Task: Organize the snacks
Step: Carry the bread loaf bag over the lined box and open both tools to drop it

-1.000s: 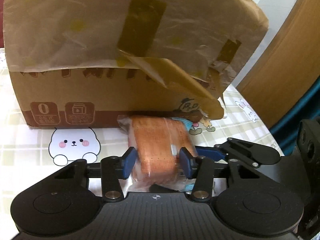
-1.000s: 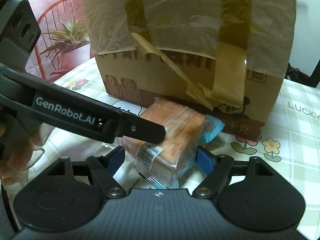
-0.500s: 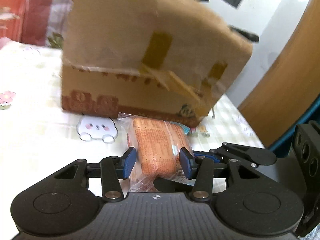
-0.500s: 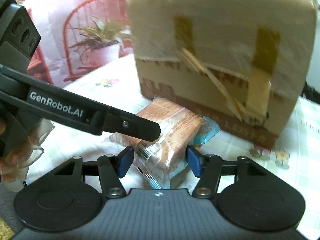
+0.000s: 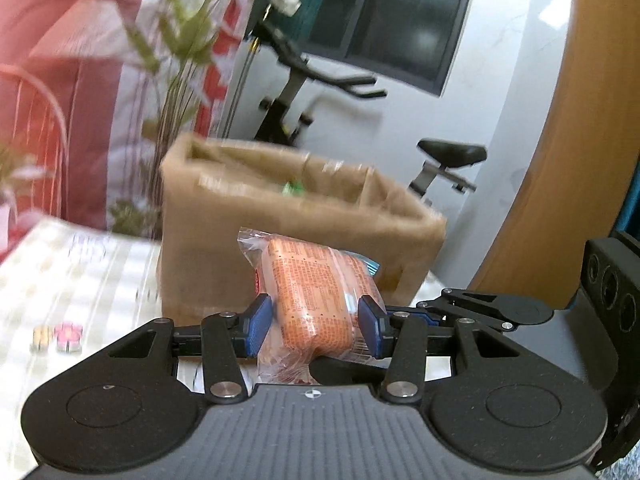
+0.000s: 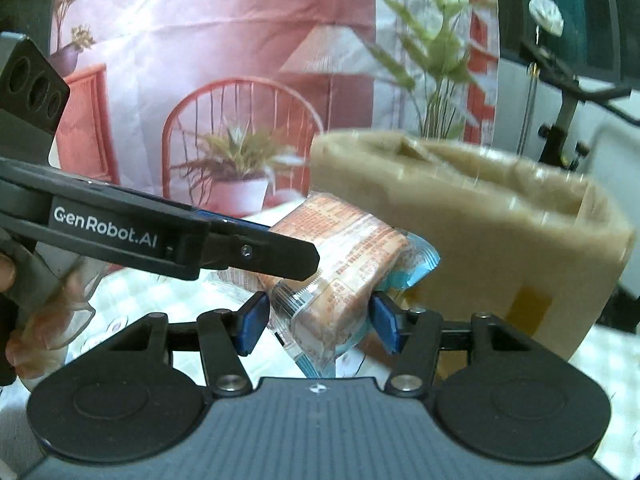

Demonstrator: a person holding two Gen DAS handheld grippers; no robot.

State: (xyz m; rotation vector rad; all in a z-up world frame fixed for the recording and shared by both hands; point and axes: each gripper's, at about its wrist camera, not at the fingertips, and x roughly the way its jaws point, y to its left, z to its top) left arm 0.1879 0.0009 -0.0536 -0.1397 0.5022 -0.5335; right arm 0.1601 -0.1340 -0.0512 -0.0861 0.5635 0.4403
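Left wrist view: the snack pack [image 5: 316,300], on the table a second ago, now hangs clear of it, clamped in the left gripper [image 5: 316,326]; the open cardboard box [image 5: 280,216] sits at twelve o'clock, showing its inside. Right wrist view: the right gripper [image 6: 316,322] has just been closing and now presses the same pack; only here a hand [image 6: 36,312] shows at nine o'clock.

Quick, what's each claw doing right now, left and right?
Left claw: closed on the orange snack pack, lifted before the cardboard box.
Right claw: just closed in, gripping the same pack.
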